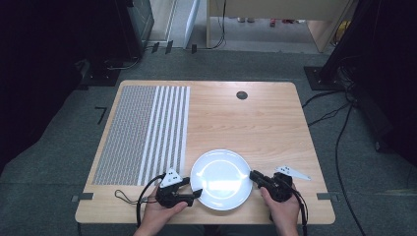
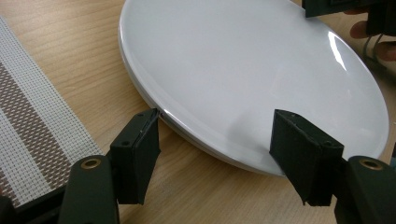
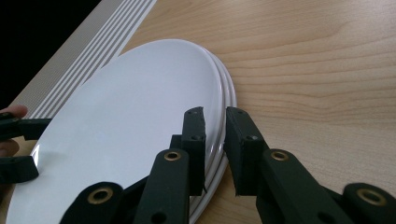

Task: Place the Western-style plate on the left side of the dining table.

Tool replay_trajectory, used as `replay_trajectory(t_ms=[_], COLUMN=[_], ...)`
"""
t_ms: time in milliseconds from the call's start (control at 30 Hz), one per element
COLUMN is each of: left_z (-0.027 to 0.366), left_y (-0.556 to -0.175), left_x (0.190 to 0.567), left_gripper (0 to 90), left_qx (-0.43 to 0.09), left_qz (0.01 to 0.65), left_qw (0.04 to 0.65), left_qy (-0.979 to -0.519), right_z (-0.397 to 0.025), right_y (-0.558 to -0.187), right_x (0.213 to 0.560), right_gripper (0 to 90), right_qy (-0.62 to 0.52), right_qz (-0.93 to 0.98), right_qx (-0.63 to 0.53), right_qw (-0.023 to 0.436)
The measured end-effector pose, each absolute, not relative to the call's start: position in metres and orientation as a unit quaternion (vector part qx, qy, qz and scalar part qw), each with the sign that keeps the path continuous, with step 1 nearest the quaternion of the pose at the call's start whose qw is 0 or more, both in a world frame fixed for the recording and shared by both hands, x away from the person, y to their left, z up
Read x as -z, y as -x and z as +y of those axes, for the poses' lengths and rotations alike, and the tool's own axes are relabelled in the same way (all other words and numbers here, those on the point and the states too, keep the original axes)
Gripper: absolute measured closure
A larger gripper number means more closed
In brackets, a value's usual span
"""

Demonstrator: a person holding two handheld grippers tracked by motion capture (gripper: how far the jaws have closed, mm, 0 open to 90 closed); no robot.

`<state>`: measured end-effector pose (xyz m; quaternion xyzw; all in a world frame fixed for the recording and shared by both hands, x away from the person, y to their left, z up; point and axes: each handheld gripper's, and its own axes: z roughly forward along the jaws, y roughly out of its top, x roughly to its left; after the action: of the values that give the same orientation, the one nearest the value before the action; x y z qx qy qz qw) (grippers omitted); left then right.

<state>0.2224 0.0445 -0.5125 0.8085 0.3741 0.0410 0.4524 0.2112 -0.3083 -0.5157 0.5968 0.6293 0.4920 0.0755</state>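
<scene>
**Gripping the plates from both sides**

Looking down from the high view, I saw the plates (image 1: 221,179) lying on the near half of the table (image 1: 275,123), close to its front edge, with a gripper at each side. The right gripper view showed more than one white rim stacked there, so I took it for a small pile rather than a single dish; how many I could not tell.

My left gripper (image 1: 193,189) sat at the pile's left edge. In the left gripper view its jaws stood wide apart, released: one just touched or nearly touched the rim, the other lay over the plate's surface nearer me. Nothing was pinched between them.

My right gripper (image 1: 255,177) met the opposite edge. In the right gripper view its jaws were drawn close with the rim (image 3: 219,140) between them, one above the top plate and one outside the edge. They looked clenched on the rim, though a thin gap showed at the tips.

To the left of the pile lay the mat (image 1: 142,132), woven grey with pale stripes, reaching to the table's far side. A small dark grommet (image 1: 241,95) sat in the tabletop near the far edge.
</scene>
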Motion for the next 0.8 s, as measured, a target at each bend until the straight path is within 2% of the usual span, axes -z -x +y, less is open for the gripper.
replay_trajectory(t_ms=[200, 800], left_z=[0.0444, 0.047], left_y=[-0.2225, -0.224], left_x=[0.5131, 0.5128], left_gripper=[33.2, 32.9], left_qx=[-0.039, -0.037], left_qz=[0.375, 0.38], left_qw=[0.452, 0.455], left_qy=[-0.808, -0.804], right_z=[-0.3127, -0.3038], right_y=[-0.2119, -0.2103], right_x=[0.5165, 0.5187], right_gripper=[80.7, 80.6], right_qy=[-0.609, -0.589], right_qz=[0.605, 0.619], right_qx=[-0.512, -0.518], right_qw=[0.037, 0.04])
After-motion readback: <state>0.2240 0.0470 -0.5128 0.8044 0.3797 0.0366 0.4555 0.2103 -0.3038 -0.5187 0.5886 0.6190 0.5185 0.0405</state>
